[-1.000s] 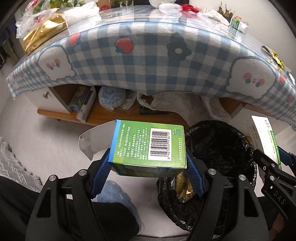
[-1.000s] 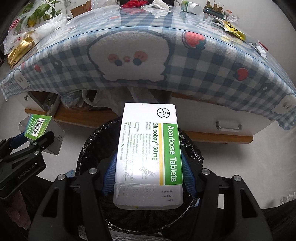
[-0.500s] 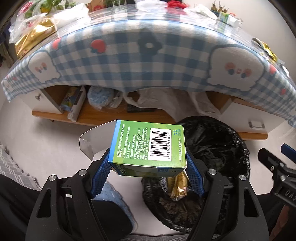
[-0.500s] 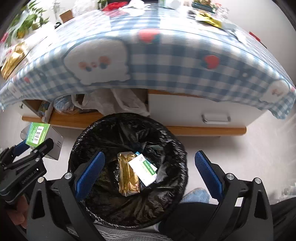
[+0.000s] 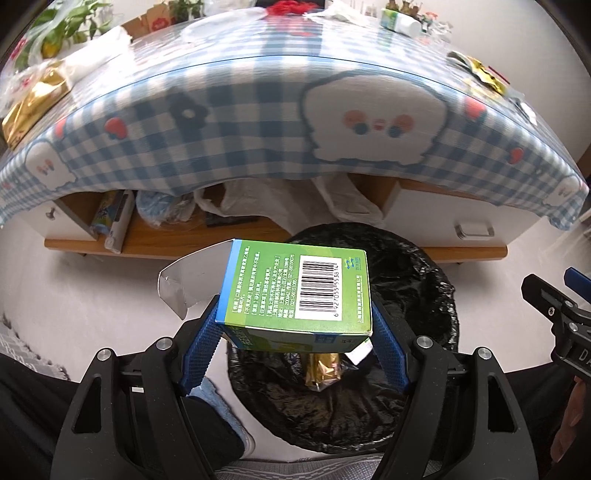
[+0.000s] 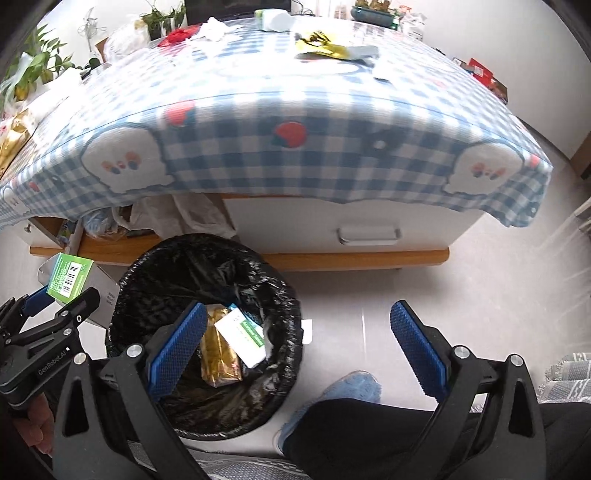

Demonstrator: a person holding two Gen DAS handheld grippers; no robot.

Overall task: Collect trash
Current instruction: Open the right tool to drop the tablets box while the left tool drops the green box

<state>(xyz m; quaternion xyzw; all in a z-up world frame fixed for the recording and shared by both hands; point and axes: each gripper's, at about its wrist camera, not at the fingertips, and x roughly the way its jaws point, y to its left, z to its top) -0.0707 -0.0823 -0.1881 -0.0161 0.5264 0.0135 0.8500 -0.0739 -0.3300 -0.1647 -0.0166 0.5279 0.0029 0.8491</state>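
Observation:
My left gripper point(image 5: 295, 325) is shut on a green box point(image 5: 299, 291) with a barcode and an open flap, held above the near left rim of the black-lined trash bin point(image 5: 417, 266). The box also shows at the left of the right wrist view point(image 6: 68, 273). My right gripper point(image 6: 295, 332) is open and empty, over the floor just right of the bin point(image 6: 147, 266). Inside the bin lie a white and green tablet box point(image 6: 242, 338) and a gold wrapper point(image 6: 218, 350).
A low table under a blue checked cloth point(image 5: 258, 118) stands behind the bin, with wrappers point(image 6: 325, 44), a white bottle point(image 6: 275, 16) and bags on top. Its lower shelf point(image 5: 166, 236) holds bags and boxes. My feet in blue slippers point(image 6: 343, 391) are by the bin.
My right gripper opened and dropped the white tablet box into the bin, then swung right. My left gripper carried the green box rightward over the bin's edge.

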